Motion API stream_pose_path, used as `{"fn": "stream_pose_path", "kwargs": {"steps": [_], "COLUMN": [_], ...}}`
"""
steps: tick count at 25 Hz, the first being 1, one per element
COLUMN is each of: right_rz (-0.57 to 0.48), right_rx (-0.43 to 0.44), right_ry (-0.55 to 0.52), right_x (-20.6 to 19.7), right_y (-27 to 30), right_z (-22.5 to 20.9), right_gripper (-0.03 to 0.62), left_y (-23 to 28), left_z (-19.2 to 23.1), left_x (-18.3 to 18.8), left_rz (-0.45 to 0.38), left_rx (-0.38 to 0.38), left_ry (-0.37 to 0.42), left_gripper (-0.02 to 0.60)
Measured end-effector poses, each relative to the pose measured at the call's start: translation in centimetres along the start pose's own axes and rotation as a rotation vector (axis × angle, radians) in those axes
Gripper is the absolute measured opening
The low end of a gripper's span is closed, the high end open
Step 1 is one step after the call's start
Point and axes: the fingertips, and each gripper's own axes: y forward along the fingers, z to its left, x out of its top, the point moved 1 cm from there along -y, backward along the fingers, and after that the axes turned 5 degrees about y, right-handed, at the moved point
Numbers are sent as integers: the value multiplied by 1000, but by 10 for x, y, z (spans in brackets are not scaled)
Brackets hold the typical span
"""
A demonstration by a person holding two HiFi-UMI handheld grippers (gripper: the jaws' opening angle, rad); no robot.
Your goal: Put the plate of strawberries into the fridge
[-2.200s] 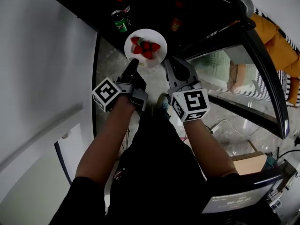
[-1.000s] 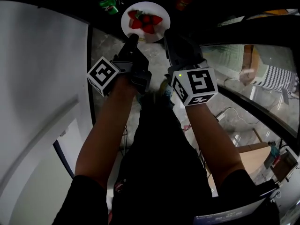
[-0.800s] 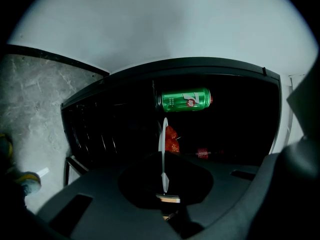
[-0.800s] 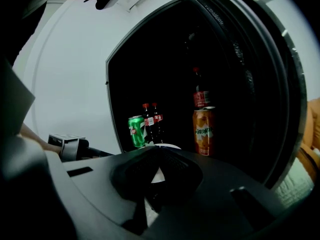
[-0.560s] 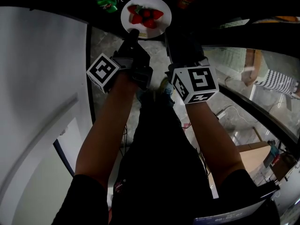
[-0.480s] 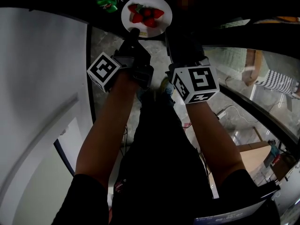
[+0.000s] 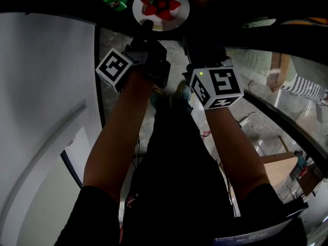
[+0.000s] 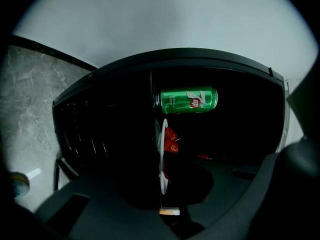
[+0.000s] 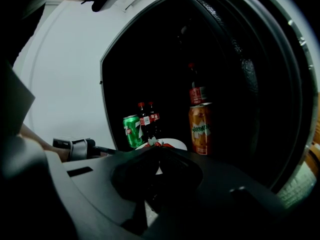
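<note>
A white plate point(image 7: 180, 14) of red strawberries point(image 7: 161, 6) is held level at the mouth of the dark fridge point(image 8: 235, 134). My left gripper point(image 7: 146, 29) is shut on the plate's near left rim. My right gripper point(image 7: 188, 36) is shut on its near right rim. The left gripper view has the plate point(image 8: 161, 156) edge-on between the jaws, with strawberries point(image 8: 170, 139) on it. Over the right gripper's point(image 9: 152, 176) jaws the plate point(image 9: 175, 145) shows only its far rim.
On the fridge shelf stand a green can point(image 9: 132, 131), two cola bottles point(image 9: 148, 118) and an orange can point(image 9: 201, 129) with a bottle behind it. The open glass door point(image 7: 287, 111) hangs at the right. A pale wall point(image 7: 46, 86) lies to the left.
Both grippers have carried the plate forward, deeper toward the fridge shelf. The cans and bottles now look larger and closer. Both grips are unchanged.
</note>
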Motion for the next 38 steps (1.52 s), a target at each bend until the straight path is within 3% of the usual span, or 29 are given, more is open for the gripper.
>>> {"fn": "stream_pose_path", "kwargs": {"steps": [5,9,13,16,18,20,25,27,30,38], "right_rz": [-8,-7,-10,-6,-2,0,0,-1,-2,-1], "right_rx": [-12,-19,-25,-26,-25,-24,-23,-24,-28,-33], "right_ry": [2,2,1,0,-2,-4,-5,-3,-1,8], "right_x": [3,3,1,-1,-3,-3,-3,-3,-3,-6], "right_y": [0,1,1,2,3,4,5,5,5,4], "right_z": [-3,-6,-8,-8,-7,-6,-6,-6,-8,-9], "right_gripper": [6,6,6,6,6,6,6,6,6,6], "left_y": [-2,-5,-15,-23,-26,-29,-28,-28,-27,-22], "left_z": [5,-3,1,-1,-5,-10,-33,-37,-32,-19], "left_x": [2,-1,3,4,3,1,-24,-32,-35,-39], "left_rz": [17,37,61,79,101,132,228,223,212,226], "left_rx": [27,-15,18,38,62,100,142,147,179,219], "left_ry": [35,61,184,331,490,709,1439,1580,1636,1648], "left_gripper": [22,66,81,81,81,81,81,81,81,81]}}
